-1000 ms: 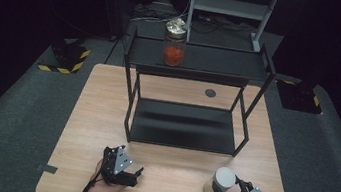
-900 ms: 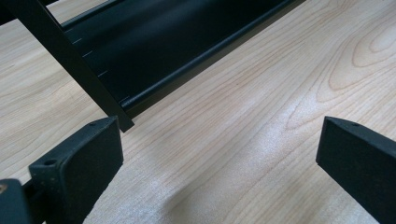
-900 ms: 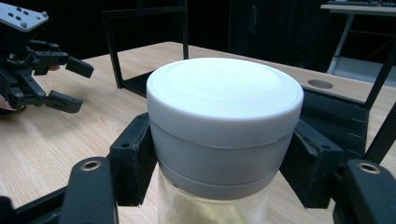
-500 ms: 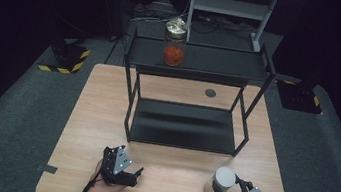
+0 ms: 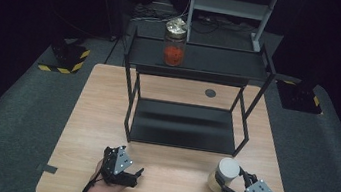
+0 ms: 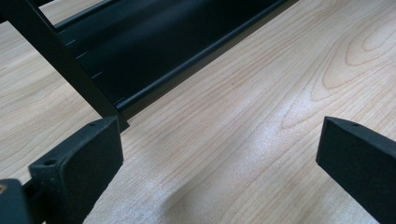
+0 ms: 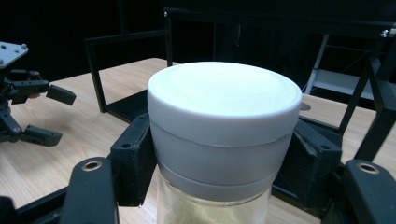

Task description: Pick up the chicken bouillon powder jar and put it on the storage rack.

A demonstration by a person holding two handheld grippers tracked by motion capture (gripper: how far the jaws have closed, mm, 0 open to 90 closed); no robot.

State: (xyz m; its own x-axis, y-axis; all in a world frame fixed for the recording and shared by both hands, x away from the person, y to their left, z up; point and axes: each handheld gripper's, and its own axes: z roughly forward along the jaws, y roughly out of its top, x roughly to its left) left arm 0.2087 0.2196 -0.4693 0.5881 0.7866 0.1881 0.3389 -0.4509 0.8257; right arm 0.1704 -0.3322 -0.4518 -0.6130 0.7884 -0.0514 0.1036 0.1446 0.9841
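Jar point(image 5: 224, 176) with the white lid is in the right gripper point(image 5: 230, 187) now, down at the near right end of the table point(image 5: 95, 115), just in front of the black two-tier rack point(image 5: 196, 74). From the right gripper view you can see both jaws pressed up against the sides of the jar right under its lid point(image 7: 224, 98), one on each side, so that's a proper clamp and not just a hover. Bottom of the jar is hidden from where I'm looking, so I can't tell if it's sitting on the wood or just off it.

Left gripper point(image 5: 133, 176) is parked near the front left, jaws spread wide with bare tabletop between them, holding nothing. It sits just in front of the rack's lower shelf point(image 6: 154, 51).

There's another jar with red stuff inside point(image 5: 174, 46) already up on the top shelf, left of the middle. So my guess is this is the pick-up step, and the white-lid one is headed for the rack too.

Next bit looks like a lift and a carry forward. Top shelf means clearing the front rail without clipping it; lower shelf means sliding in under the top tier, which looks tighter. Keeping it upright seems like the main thing either way.
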